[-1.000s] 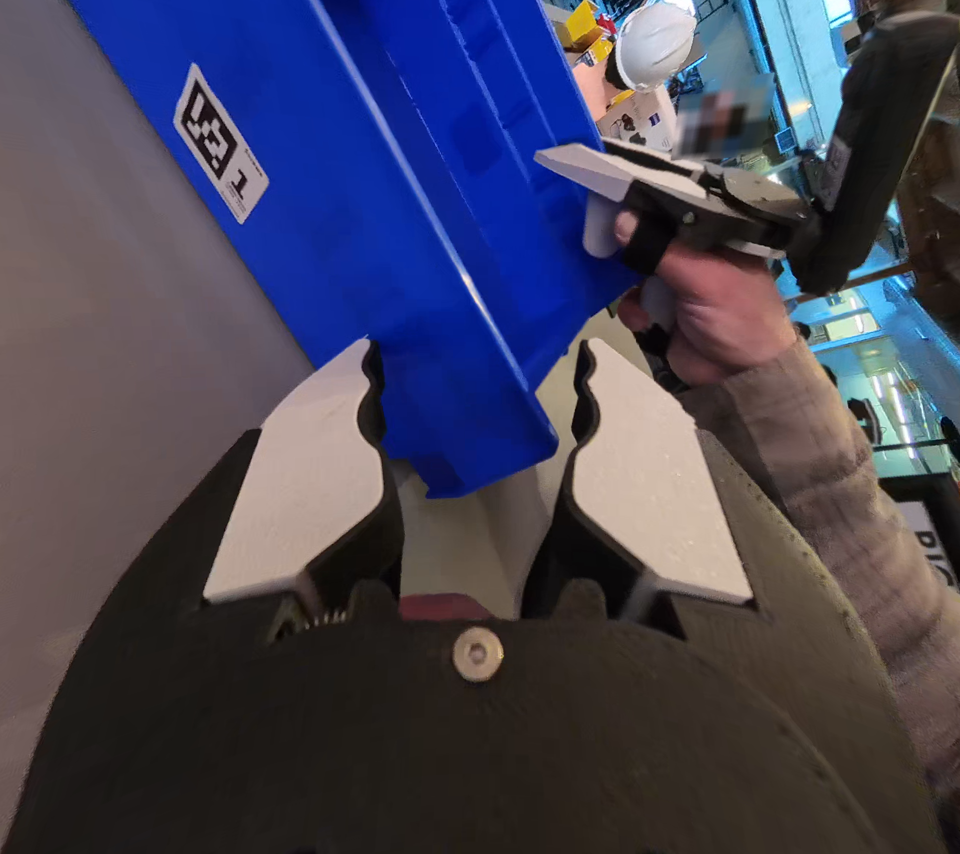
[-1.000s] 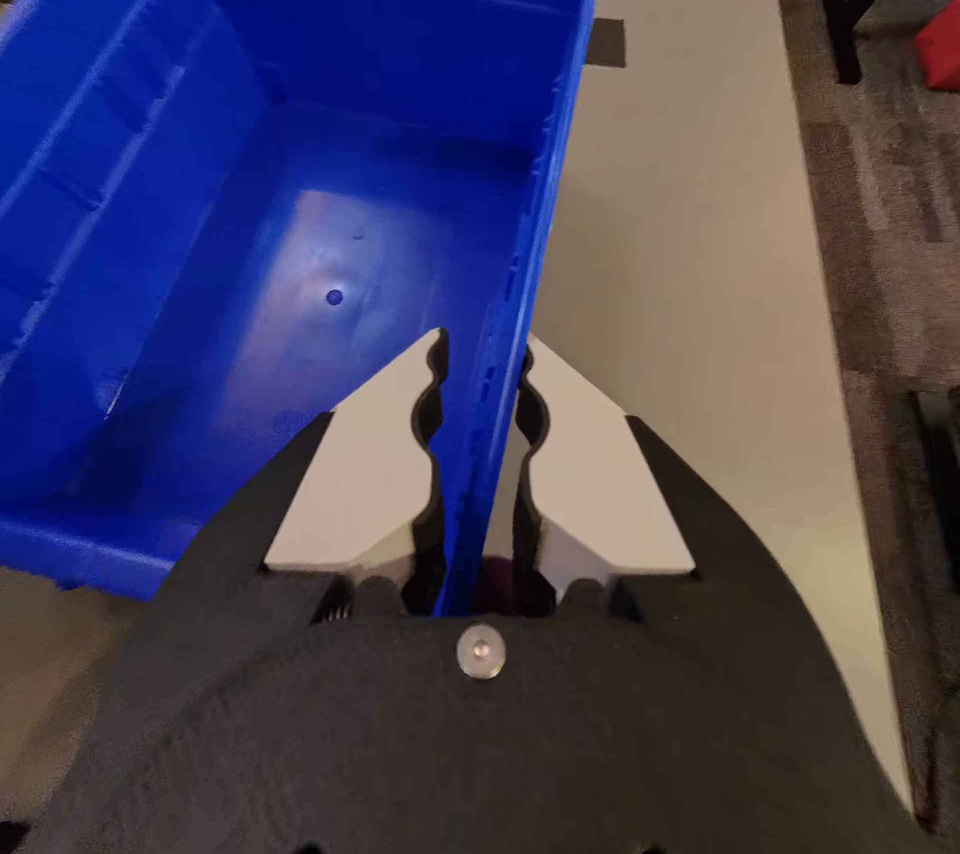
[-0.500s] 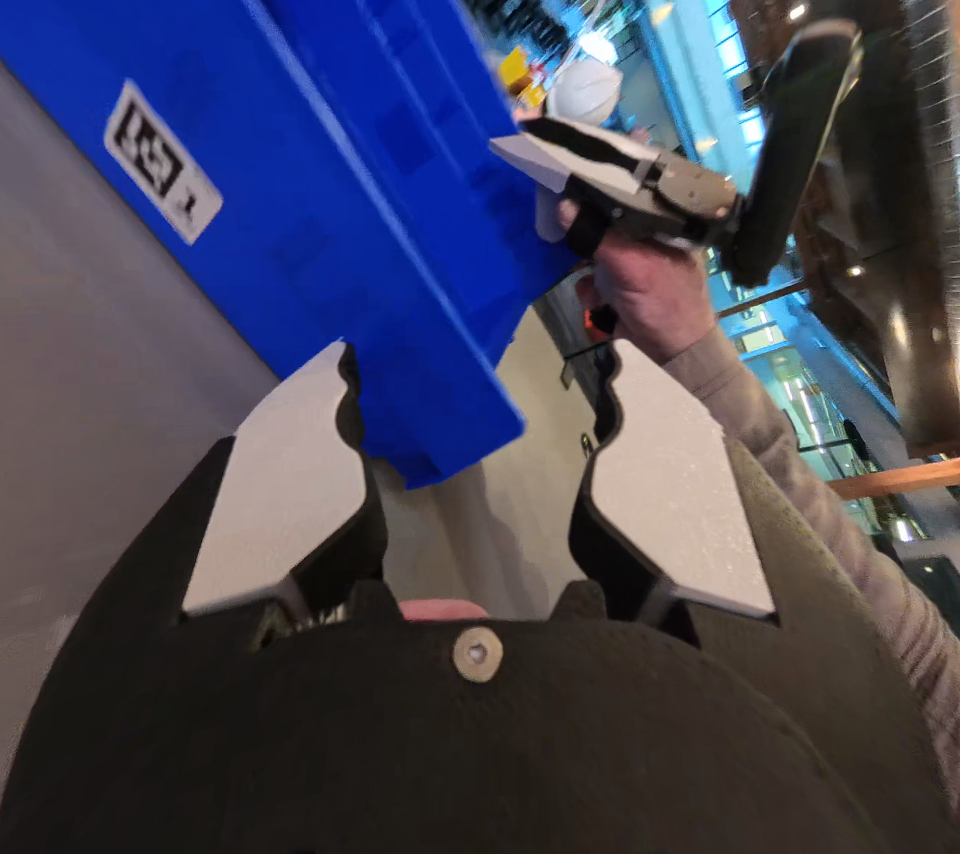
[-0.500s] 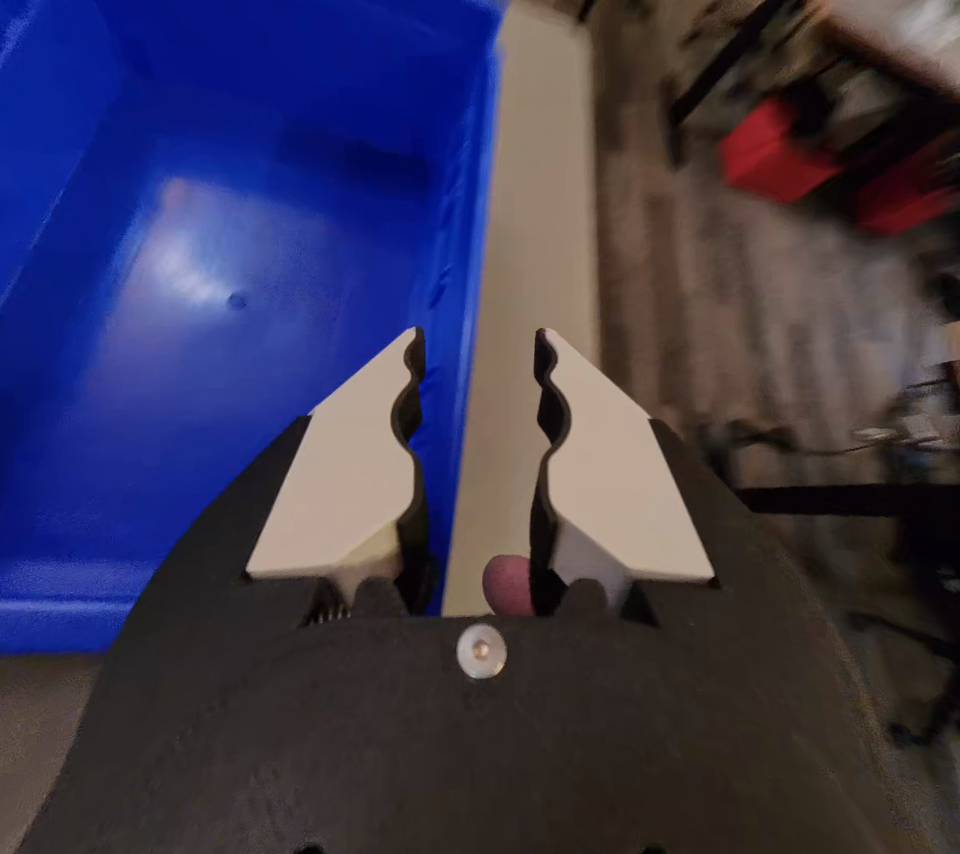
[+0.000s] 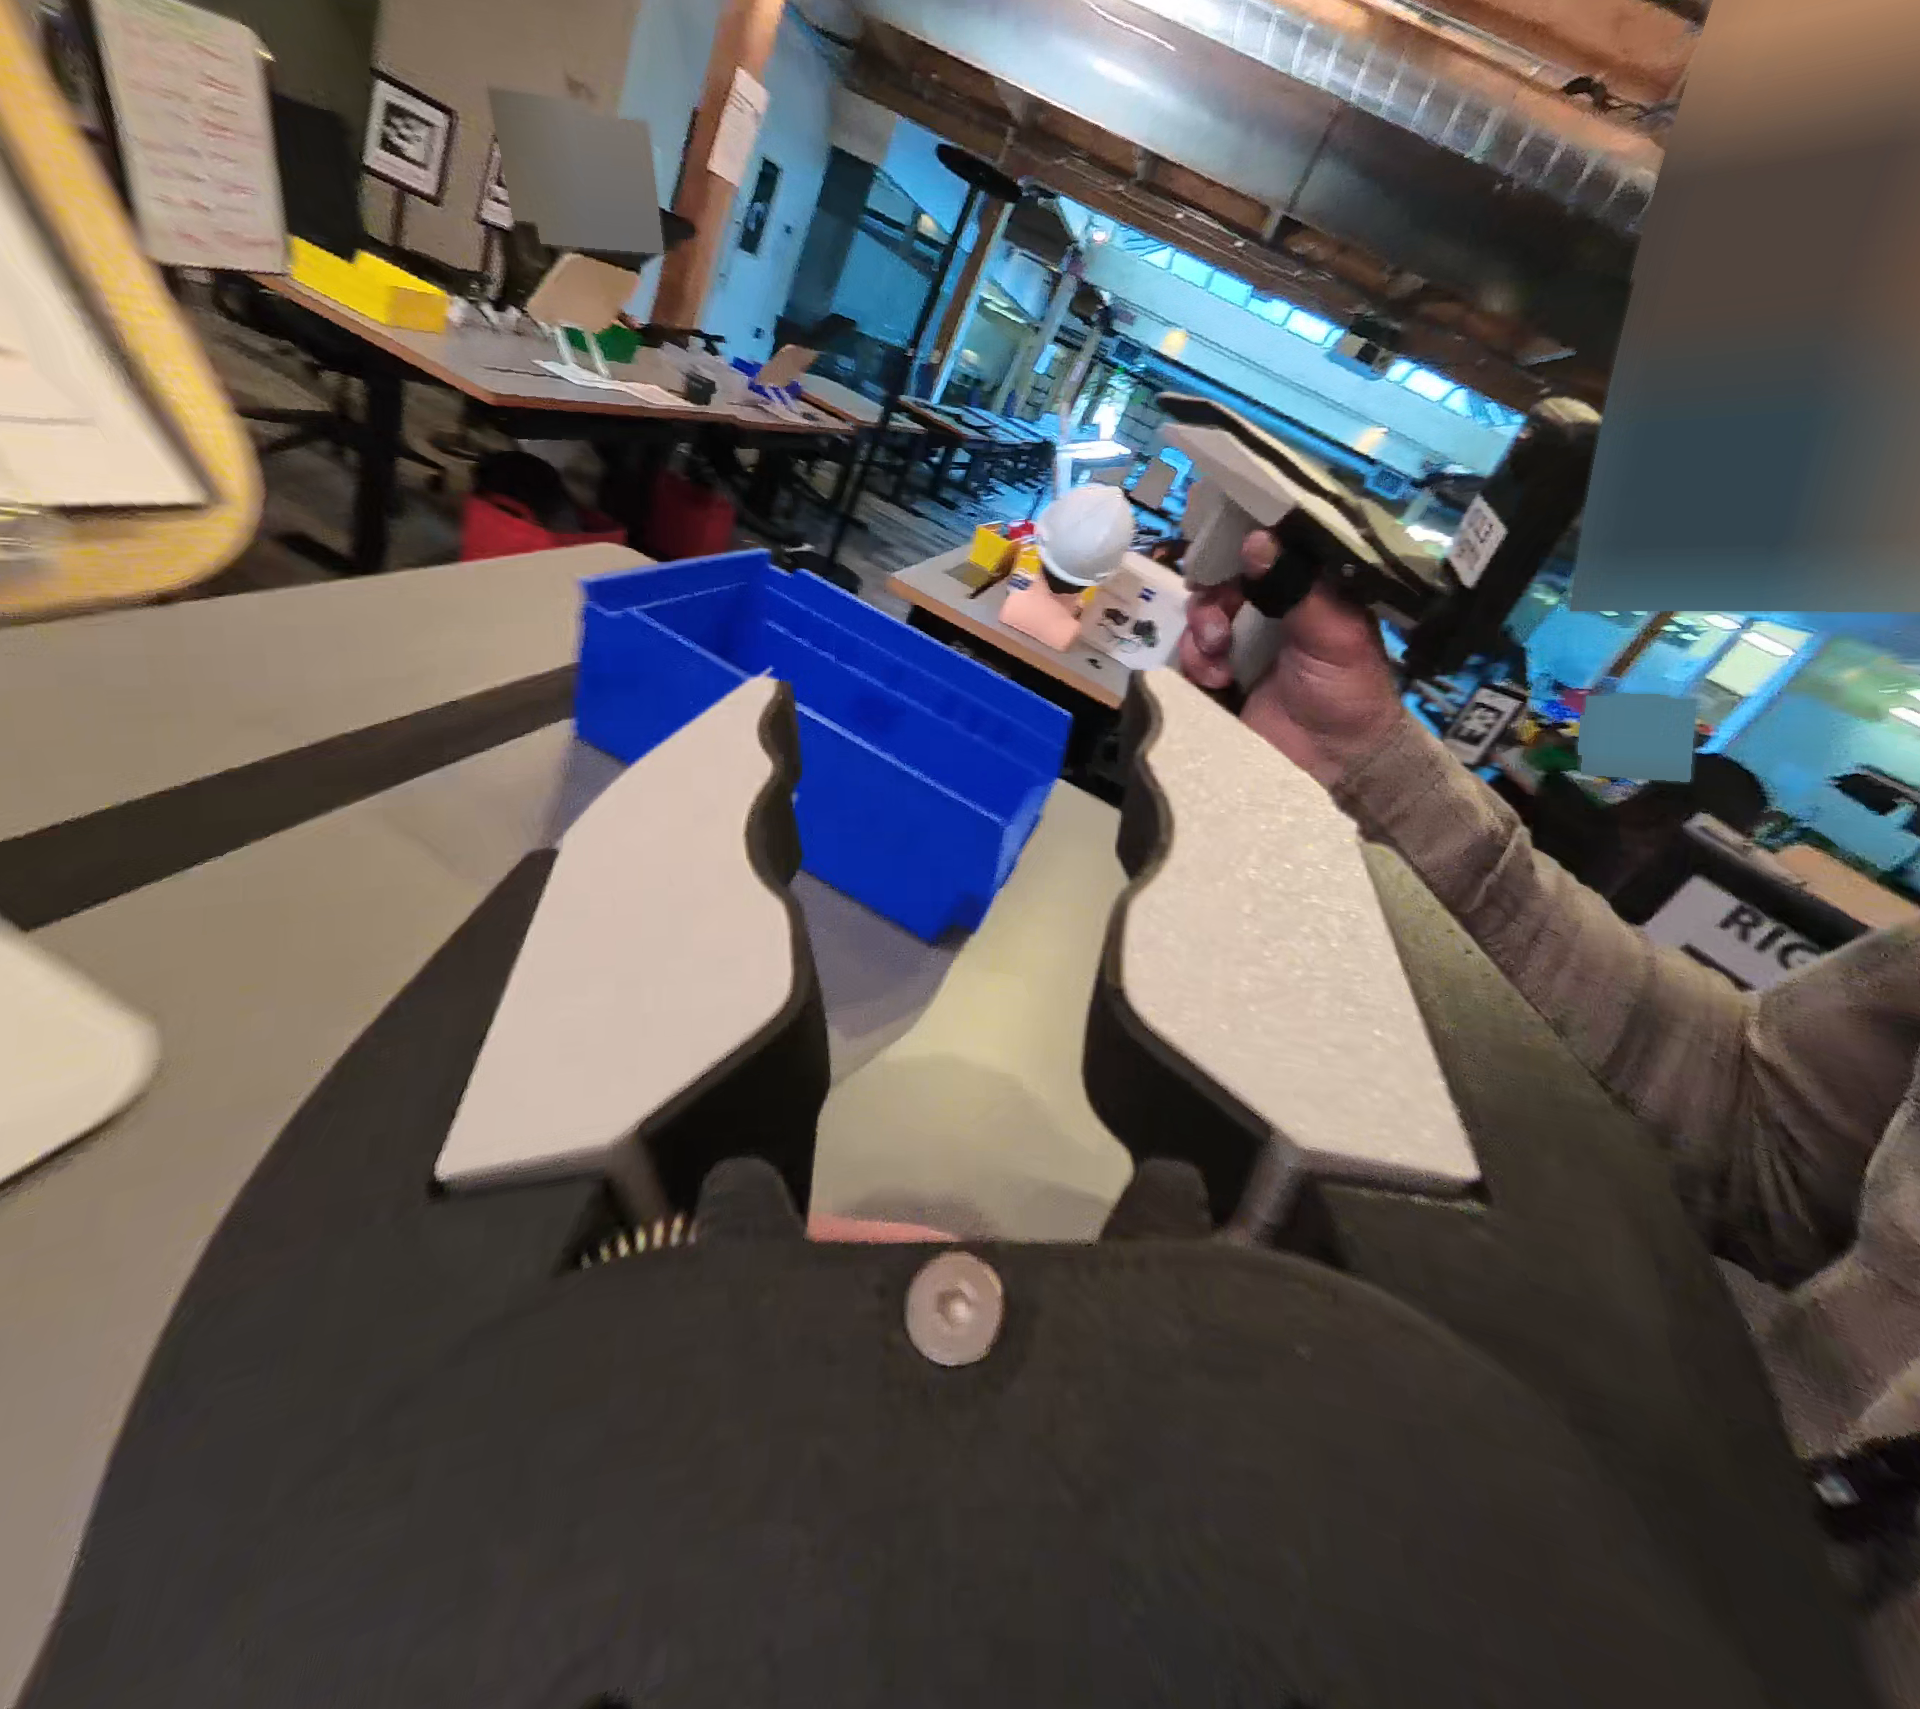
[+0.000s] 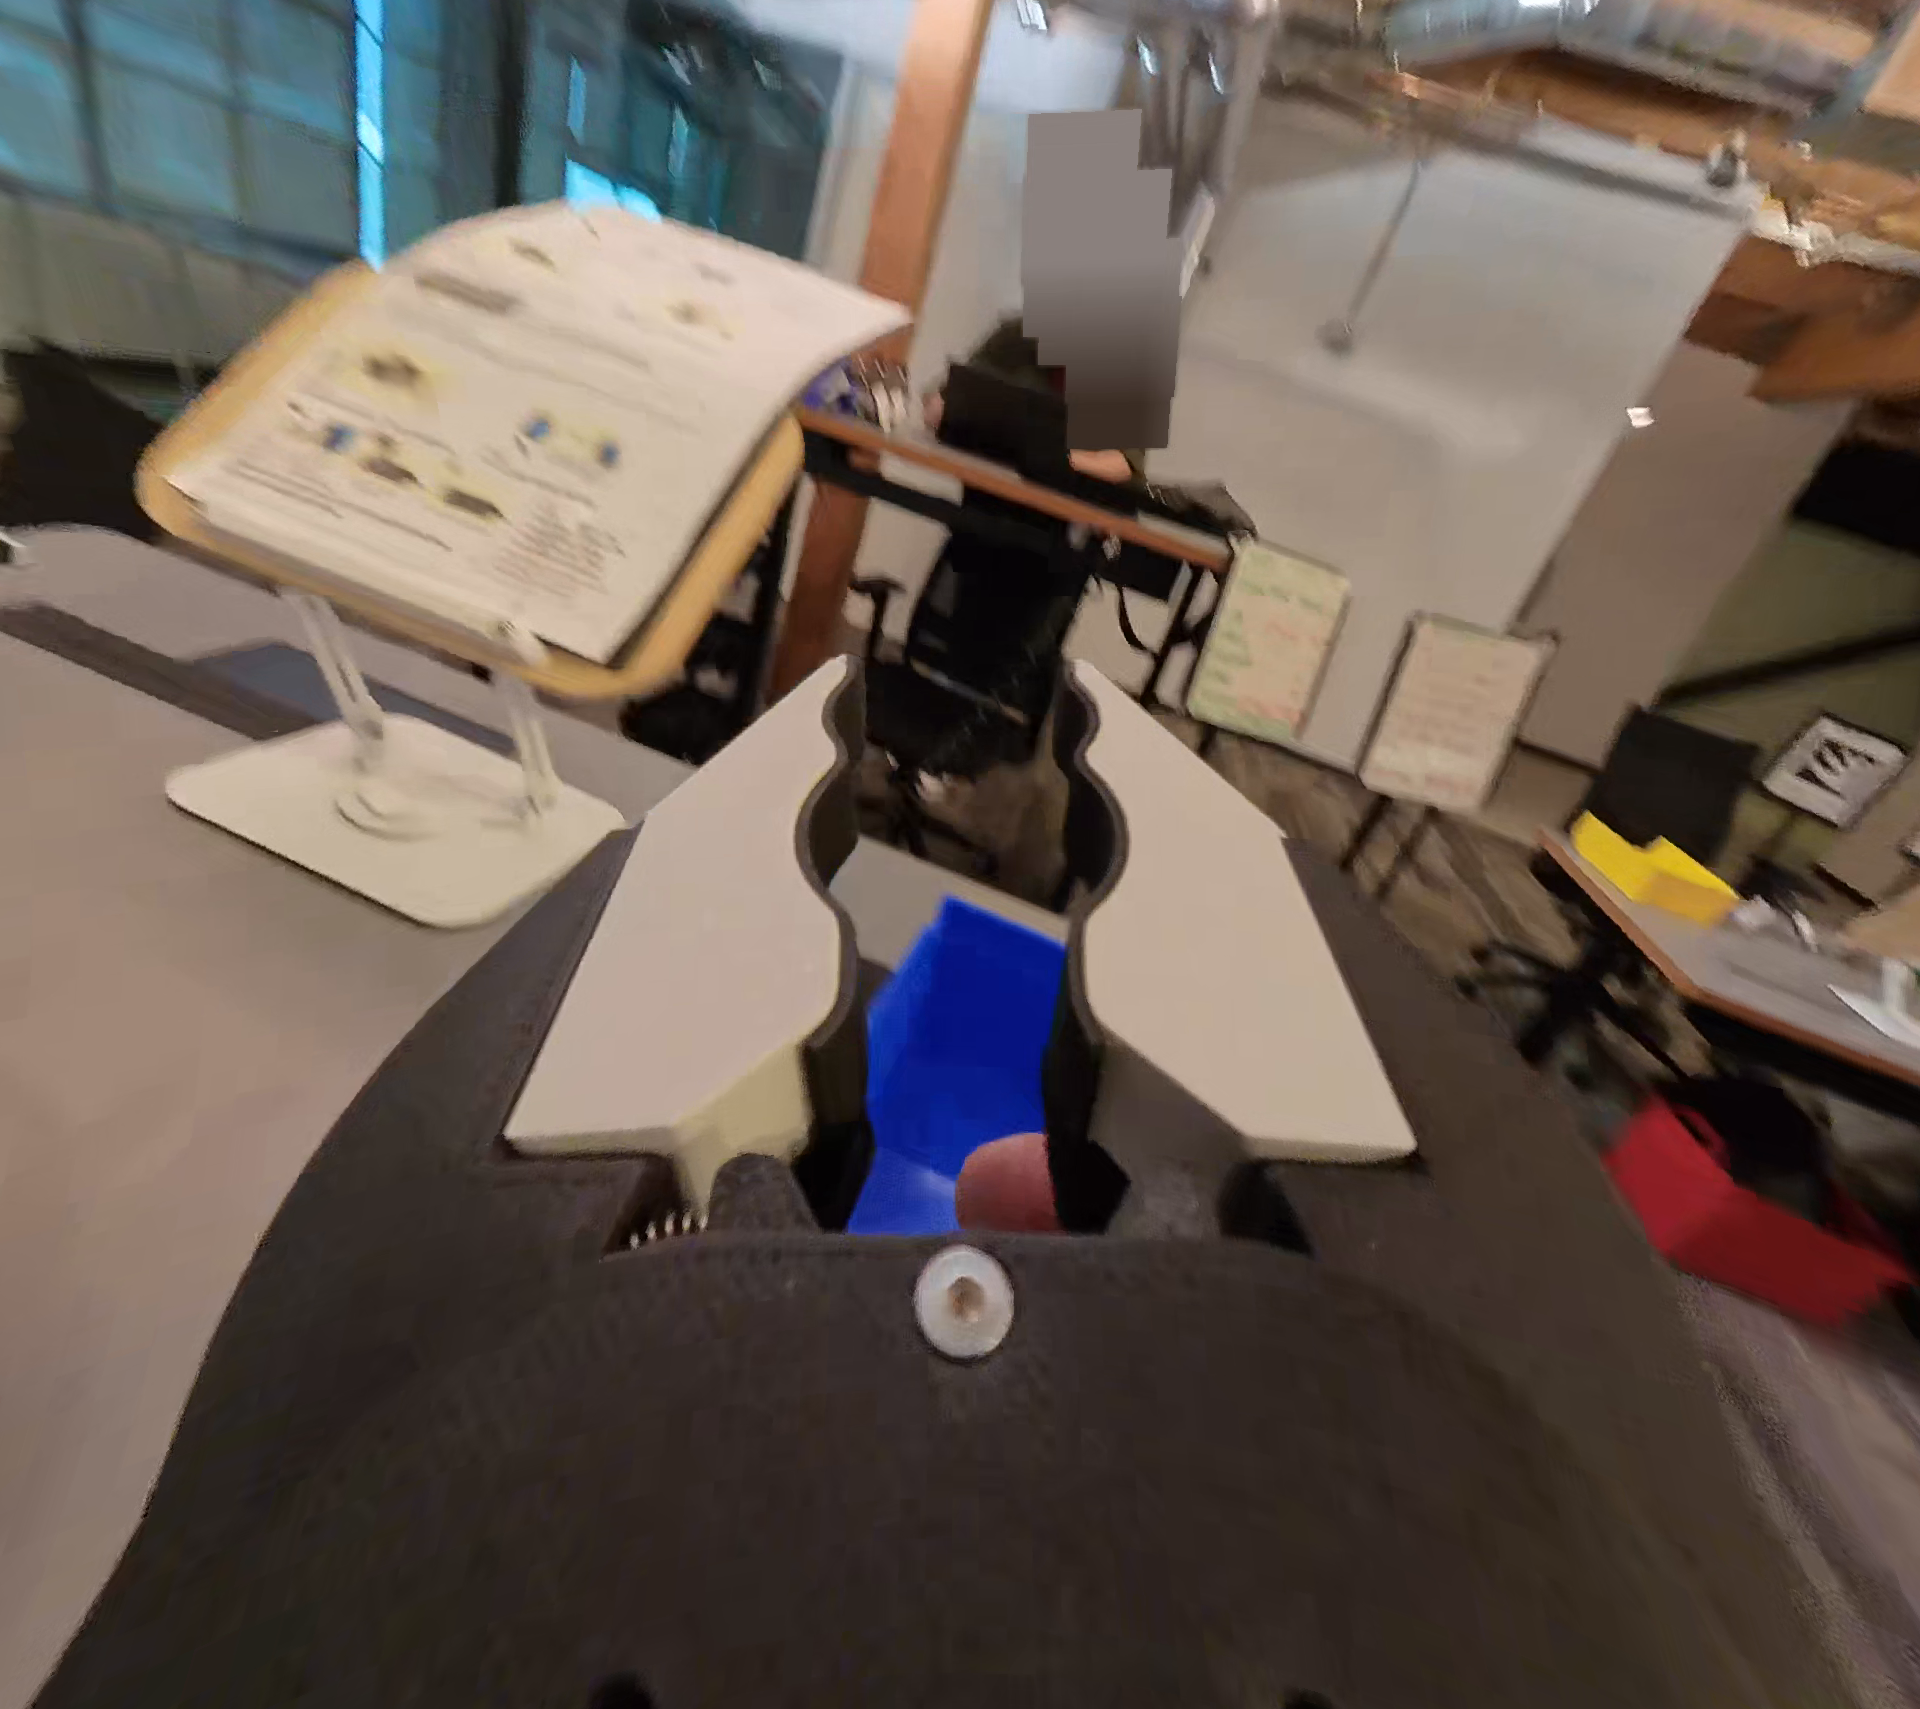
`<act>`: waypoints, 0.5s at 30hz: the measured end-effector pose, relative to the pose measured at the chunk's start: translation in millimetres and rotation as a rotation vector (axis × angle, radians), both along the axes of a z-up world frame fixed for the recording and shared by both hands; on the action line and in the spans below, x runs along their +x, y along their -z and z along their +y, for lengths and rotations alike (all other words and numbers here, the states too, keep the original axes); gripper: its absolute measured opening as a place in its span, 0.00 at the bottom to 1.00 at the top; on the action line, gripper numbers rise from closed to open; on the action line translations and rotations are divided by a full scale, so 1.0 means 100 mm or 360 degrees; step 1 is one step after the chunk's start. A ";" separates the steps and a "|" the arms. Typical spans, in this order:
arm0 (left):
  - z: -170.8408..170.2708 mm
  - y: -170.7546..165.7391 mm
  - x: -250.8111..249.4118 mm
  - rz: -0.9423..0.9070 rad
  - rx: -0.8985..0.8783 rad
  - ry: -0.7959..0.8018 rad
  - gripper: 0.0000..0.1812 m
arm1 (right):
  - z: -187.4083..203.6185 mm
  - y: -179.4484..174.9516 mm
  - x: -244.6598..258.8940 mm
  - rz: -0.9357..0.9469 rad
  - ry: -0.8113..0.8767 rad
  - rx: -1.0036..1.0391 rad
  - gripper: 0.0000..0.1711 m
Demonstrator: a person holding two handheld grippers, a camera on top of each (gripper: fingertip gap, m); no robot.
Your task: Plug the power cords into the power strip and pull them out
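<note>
The blue bin stands upright on the grey worktop, open side up, its long axis running away from the left tool toward the right and far side; no power strip or cords show in either view. The left tool is released, fingers spread with nothing between them, held above the worktop short of the bin; the right tool, gripped in a hand, is raised in the air to the right of the bin, pointing left. In the right wrist view the right tool is also released and empty, aimed out across the room; a corner of the bin shows low between its fingers; a document stand sits on the worktop to the left. A second ago the right tool was clenched on the bin's wall and the left tool straddled its corner, the bin tilted; half a second ago both had opened; now both are clear of it and the bin rests flat.
</note>
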State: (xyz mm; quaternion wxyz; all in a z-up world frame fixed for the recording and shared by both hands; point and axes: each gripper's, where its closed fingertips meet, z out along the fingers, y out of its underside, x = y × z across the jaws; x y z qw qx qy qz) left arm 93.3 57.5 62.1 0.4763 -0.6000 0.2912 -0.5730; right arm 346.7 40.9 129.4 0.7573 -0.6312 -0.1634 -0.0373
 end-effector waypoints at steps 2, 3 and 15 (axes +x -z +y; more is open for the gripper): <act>0.10 -0.01 -0.35 0.0094 0.0051 -0.0113 0.34 | 0.01 -0.01 -0.26 0.0035 -0.0131 0.0095 0.18; 0.12 0.00 -0.52 0.0143 0.0077 -0.0169 0.36 | 0.03 0.01 -0.38 0.0033 -0.0189 0.0138 0.18; -0.06 0.52 -1.76 0.0507 -0.0124 -0.0639 0.48 | 0.18 0.33 -1.05 0.0160 -0.0618 0.0356 0.19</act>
